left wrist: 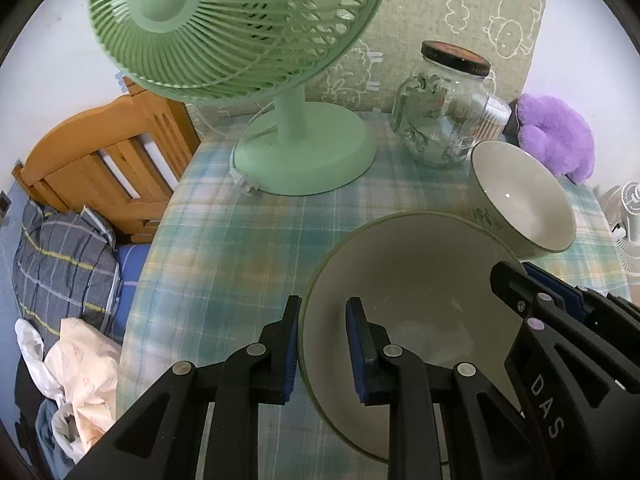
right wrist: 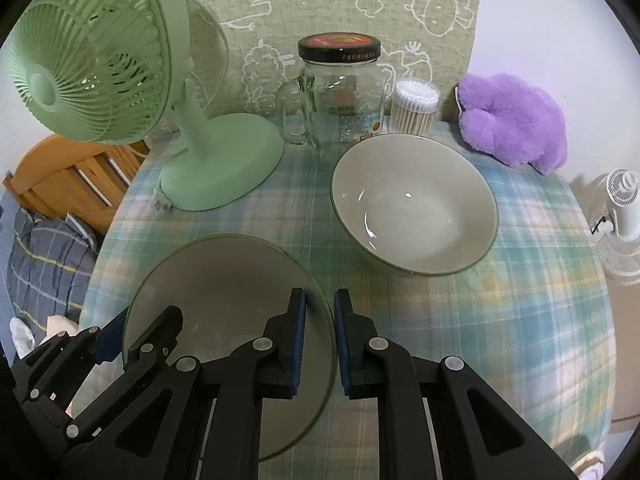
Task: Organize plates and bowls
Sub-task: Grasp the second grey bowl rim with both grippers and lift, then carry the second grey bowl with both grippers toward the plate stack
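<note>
At the far left a wooden bed frame (left wrist: 108,160) stands beside the table, with striped bedding (left wrist: 64,264) below it. A green fan (right wrist: 120,80) sits on the left part of the checked tablecloth (right wrist: 520,320), its base just beside a glass jar (right wrist: 340,108) with a dark lid.

In front of the fan, near the table's front edge, is a wide plate (right wrist: 224,280). The left gripper (left wrist: 323,344) has its fingers nearly closed on the plate's left rim, one blue pad outside and one inside the dish. The right gripper (right wrist: 320,340) pinches the opposite rim the same way, its fingers almost together with the edge between them. Each gripper shows in the other's view at the far side of the plate.

Behind and to the right of the plate, a bowl (right wrist: 416,204) rests on the cloth, apart from it. A tub of cotton swabs (right wrist: 414,108) stands behind the bowl, and a purple plush toy (right wrist: 516,120) lies further right. A white fan (right wrist: 622,216) stands off the table's right edge.
</note>
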{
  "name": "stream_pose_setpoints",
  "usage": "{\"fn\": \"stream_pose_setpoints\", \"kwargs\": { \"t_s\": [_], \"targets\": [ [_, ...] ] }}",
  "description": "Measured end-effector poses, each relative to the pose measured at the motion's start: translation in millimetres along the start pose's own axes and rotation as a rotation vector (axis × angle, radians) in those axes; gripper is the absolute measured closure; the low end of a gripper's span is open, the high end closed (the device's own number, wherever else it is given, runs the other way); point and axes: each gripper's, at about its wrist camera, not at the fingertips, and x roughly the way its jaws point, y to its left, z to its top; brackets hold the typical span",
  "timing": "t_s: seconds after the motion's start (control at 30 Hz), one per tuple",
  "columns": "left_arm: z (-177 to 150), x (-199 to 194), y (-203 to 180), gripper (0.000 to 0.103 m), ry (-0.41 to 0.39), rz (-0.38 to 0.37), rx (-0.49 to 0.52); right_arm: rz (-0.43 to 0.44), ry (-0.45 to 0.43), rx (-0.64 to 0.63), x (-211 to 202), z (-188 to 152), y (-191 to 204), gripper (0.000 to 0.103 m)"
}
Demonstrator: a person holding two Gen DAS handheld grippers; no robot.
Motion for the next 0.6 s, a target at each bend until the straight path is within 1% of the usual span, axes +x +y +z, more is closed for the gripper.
{"fn": "stream_pose_setpoints", "kwargs": {
  "t_s": [0.23, 0.6],
  "targets": [
    [-8.7, -33.0, 5.1, 0.083, -0.023, 0.002, 0.022, 0.01, 0.0, 0.017, -29.7, -9.0, 4.9, 0.085],
    [-25.1, -88.9, 12.6, 0.083, -0.075, -0.021, 0.038, -0.006, -0.045, 0.039, -93.9, -29.7, 11.5, 0.085]
  ]
}}
